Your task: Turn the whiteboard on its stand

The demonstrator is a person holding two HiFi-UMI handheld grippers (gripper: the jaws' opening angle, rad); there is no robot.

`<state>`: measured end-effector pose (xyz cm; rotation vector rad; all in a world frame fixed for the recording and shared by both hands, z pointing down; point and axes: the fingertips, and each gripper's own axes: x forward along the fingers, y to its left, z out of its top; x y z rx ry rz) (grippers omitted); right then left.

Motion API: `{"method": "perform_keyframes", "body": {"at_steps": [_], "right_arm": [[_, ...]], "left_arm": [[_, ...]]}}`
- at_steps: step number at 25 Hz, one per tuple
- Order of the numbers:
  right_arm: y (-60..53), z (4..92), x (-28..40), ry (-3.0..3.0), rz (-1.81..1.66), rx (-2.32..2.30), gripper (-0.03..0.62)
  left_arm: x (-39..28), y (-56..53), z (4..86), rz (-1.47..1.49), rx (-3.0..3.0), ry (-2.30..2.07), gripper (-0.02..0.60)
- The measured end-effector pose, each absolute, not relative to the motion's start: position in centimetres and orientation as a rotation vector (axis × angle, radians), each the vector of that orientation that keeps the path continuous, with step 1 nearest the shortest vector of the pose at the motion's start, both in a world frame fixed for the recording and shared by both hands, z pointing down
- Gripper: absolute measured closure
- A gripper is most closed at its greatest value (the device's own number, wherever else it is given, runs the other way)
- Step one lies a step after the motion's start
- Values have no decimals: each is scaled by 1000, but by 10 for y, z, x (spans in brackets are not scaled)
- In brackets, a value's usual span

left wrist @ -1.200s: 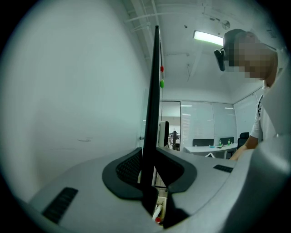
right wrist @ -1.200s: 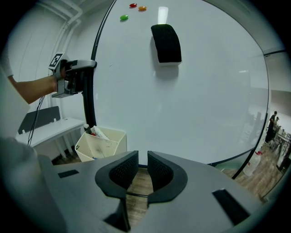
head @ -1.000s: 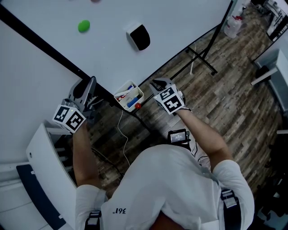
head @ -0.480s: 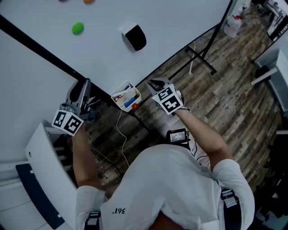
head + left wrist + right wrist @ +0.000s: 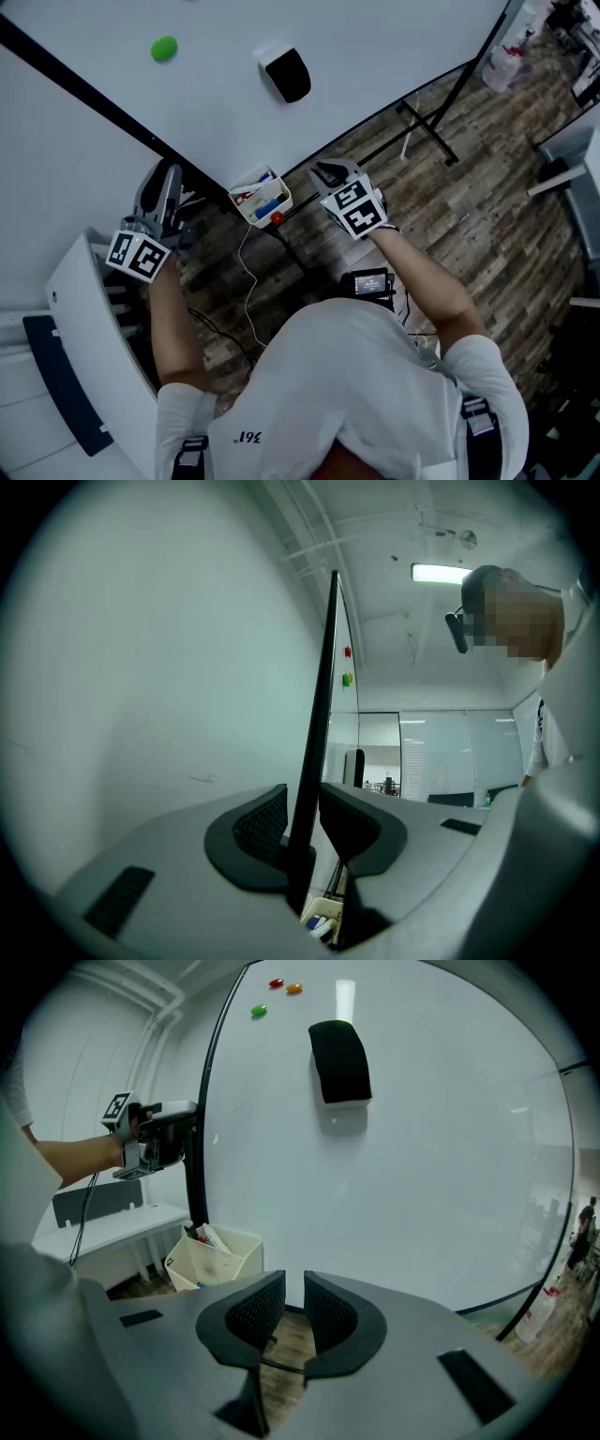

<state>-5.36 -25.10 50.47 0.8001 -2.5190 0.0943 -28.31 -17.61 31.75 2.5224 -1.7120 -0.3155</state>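
Note:
The whiteboard fills the top of the head view, tilted on its stand. A black eraser and a green magnet stick to it. My left gripper is at the board's black side edge. That edge runs between the jaws of the left gripper, and they are shut on it. My right gripper hovers near the board's lower edge. In its own view the right gripper faces the board, its jaws a narrow slit apart with nothing between them.
A cream marker box hangs at the board's lower corner between the grippers. The stand's black legs spread over the wood floor. A spray bottle stands at top right. A white desk lies close on the left, and a cable trails below.
The left gripper and the board edge it holds have shifted slightly left; magnet, eraser and marker box moved with them. The right gripper has hardly moved.

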Motion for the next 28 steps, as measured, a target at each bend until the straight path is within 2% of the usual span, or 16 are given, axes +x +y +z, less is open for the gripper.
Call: {"method": "perform_keyframes", "body": {"at_steps": [8,14,18,28], "right_arm": [[-255,483,-61,-2594,35,709,517],[-254,479,-64,-2632,16,638,517],[-256,480,-63,-2635,17,611,519],[-236,474,-72,-2661,19,536,520]], "left_arm": [[-302,-150,338,-368,2317,-1903,488],[-297,-130,353,-354,2221,-1979,489],[-292,-119,363,-350,2174,-2017,518],[-274,-93,371,-380,2133,-2010,522]]}}
